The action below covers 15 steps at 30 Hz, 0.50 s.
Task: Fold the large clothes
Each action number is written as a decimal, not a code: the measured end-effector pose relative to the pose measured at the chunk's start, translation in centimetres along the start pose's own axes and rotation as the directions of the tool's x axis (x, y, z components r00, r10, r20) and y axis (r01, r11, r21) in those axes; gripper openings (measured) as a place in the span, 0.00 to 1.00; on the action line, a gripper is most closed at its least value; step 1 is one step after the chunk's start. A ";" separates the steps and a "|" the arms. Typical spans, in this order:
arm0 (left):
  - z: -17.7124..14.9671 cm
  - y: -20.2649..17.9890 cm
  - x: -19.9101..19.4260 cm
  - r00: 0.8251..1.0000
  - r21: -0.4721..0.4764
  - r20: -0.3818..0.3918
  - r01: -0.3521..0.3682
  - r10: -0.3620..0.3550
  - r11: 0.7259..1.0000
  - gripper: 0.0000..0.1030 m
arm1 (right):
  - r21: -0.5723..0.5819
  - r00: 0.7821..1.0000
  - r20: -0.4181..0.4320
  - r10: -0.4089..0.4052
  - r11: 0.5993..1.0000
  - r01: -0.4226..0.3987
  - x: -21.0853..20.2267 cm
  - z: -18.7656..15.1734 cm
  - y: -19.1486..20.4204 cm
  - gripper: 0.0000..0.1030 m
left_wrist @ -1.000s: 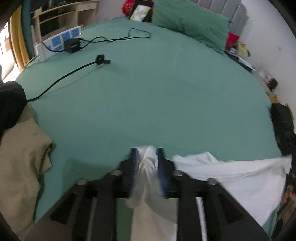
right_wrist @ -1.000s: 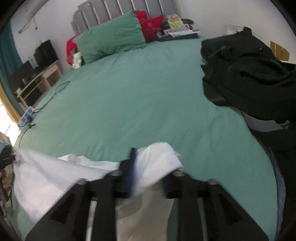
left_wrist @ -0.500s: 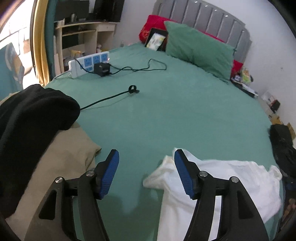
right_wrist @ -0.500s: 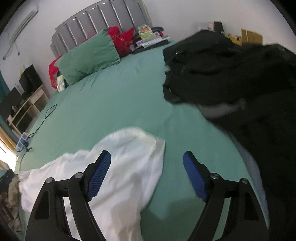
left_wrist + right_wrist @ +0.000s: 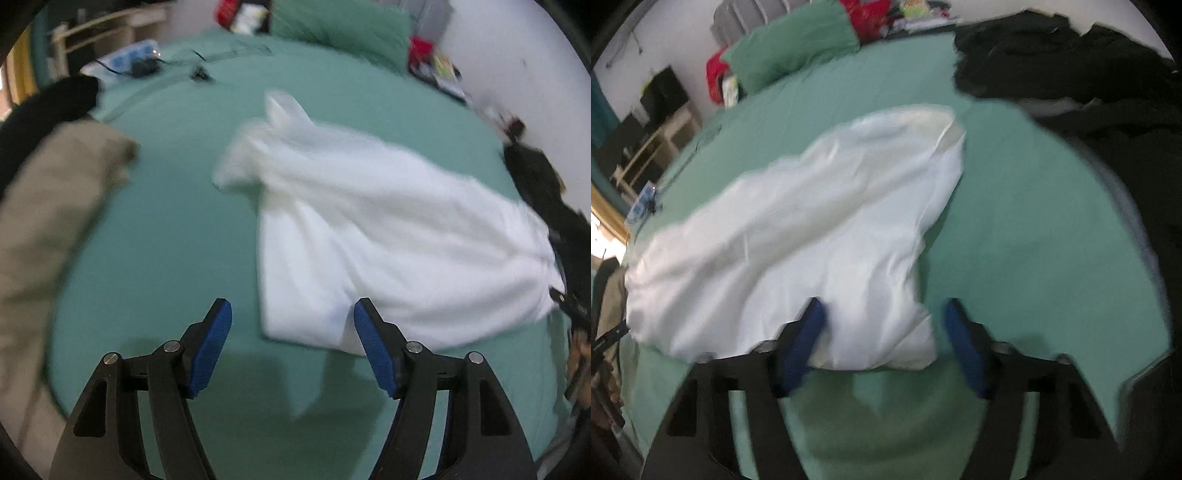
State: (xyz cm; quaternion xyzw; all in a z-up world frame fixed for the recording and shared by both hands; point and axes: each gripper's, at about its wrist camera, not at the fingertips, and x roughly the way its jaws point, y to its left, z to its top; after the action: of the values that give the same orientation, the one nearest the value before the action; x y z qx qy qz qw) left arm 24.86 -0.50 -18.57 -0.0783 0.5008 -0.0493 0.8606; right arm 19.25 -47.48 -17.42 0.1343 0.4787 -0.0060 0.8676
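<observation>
A: Green sheet (image 5: 177,229) covers the whole bed under your grippers, and the white garment (image 5: 369,229) lies loose on it, spread across the middle toward the right in your left camera. Its near corner sits on the sheet between your left gripper's pads.

B: What is piled around it?

A: Black clothes (image 5: 1089,92) are heaped along the far right edge. On the left a tan cloth (image 5: 48,221) lies with a dark one behind it. A green pillow (image 5: 790,48) rests at the far headboard end, and a power strip (image 5: 122,61) with its cable lies far left.

B: And your grippers?

A: Your left gripper (image 5: 293,345) is spread wide and opening further, pinching nothing. Your right gripper (image 5: 884,343) has its jaws apart but closing; the near bunched corner of the garment (image 5: 812,236) sits between them, against the left pad, and the right pad stands clear of it.
</observation>
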 end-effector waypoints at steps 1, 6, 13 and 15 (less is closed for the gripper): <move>-0.1 -0.2 0.2 1.000 0.013 0.001 -0.017 0.017 1.000 0.70 | -0.030 1.000 0.018 -0.019 0.999 0.020 0.0 -0.1 0.4 0.49; 0.2 -1.0 0.1 1.000 0.055 0.016 -0.016 0.015 0.998 0.15 | -0.041 0.999 0.012 0.034 0.999 -0.034 -0.9 -0.1 0.3 0.12; -0.7 -1.2 -4.1 0.996 0.082 0.086 -0.017 0.010 0.996 0.09 | -0.048 0.998 0.031 0.046 0.998 -0.045 -4.2 -1.4 0.8 0.10; -1.5 -1.4 -5.4 0.996 0.079 0.091 -0.019 0.011 0.997 0.09 | -0.045 0.999 0.033 0.041 0.998 -0.040 -4.9 -1.8 1.0 0.10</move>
State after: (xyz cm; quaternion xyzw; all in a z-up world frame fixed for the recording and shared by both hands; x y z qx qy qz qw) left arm 20.90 -1.13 -14.43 -0.0424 0.4596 -0.0590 0.8851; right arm 15.26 -46.66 -13.99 0.1246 0.4611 0.0200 0.8783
